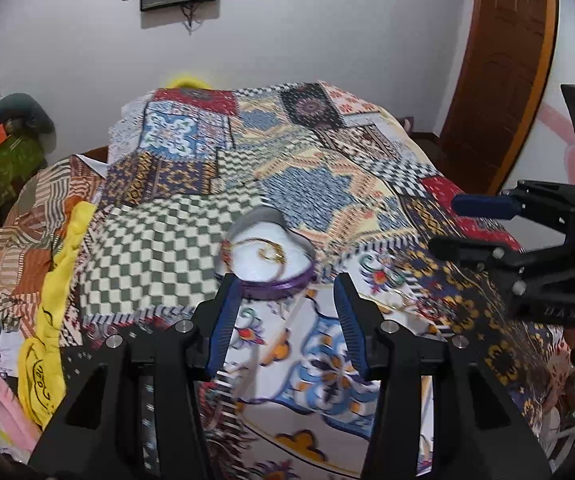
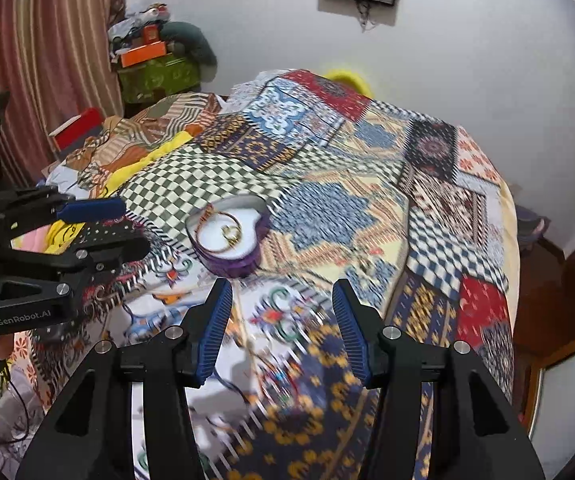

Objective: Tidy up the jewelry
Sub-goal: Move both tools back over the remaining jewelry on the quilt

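Observation:
A purple heart-shaped jewelry box point(image 1: 270, 256) lies open on the patterned bedspread, white-lined, with gold jewelry point(image 1: 271, 251) resting inside. It also shows in the right wrist view point(image 2: 229, 236), where the gold pieces point(image 2: 229, 232) lie on the white lining. My left gripper point(image 1: 285, 292) is open and empty just in front of the box. My right gripper point(image 2: 283, 300) is open and empty, a little right of and short of the box. A thin gold chain point(image 2: 249, 336) lies on the bedspread between the right fingers. Each gripper appears side-on in the other's view.
The patchwork bedspread point(image 1: 287, 168) covers the whole bed. Yellow and striped cloths point(image 1: 47, 280) are heaped along its left side. A green box with clutter point(image 2: 159, 72) stands by the striped curtain. A wooden door point(image 1: 499, 72) is at the right.

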`<state>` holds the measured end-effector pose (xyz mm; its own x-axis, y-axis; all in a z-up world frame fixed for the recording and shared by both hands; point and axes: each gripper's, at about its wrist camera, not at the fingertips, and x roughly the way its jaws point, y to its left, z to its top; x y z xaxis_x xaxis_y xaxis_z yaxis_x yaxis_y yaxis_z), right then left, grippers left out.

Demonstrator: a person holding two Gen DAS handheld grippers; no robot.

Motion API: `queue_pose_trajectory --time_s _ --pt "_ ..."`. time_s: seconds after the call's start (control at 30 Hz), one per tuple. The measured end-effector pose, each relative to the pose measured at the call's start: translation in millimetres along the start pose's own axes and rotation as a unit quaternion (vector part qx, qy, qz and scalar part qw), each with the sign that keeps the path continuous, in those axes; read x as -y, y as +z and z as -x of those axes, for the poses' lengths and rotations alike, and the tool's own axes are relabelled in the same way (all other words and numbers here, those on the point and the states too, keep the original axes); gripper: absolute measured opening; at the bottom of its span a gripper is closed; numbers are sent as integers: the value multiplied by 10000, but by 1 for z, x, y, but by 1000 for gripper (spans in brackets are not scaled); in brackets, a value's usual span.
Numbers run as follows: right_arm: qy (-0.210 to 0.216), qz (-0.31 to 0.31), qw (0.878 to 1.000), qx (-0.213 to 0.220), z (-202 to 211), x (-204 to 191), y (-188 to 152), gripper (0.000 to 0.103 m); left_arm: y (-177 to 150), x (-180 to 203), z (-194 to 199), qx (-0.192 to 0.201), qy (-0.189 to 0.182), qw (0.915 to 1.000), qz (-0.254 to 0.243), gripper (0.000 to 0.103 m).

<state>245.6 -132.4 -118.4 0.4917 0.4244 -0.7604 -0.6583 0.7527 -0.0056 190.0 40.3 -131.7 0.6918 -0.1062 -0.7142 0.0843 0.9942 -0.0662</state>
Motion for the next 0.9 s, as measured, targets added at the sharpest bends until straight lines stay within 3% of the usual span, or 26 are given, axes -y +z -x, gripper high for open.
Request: queue_pose_trajectory --time_s 0.53,0.67,0.9 --pt "-61 -294 9988 -397 -10 36 -58 48 -27 44 -50 -660 -548 9960 -251 47" --pt "-57 -289 9986 -430 -19 39 -56 48 -32 51 -58 -762 -718 9940 -331 28" --pt "211 -380 9984 -351 -29 44 -44 48 -29 56 -68 -730 -826 9930 -419 20"
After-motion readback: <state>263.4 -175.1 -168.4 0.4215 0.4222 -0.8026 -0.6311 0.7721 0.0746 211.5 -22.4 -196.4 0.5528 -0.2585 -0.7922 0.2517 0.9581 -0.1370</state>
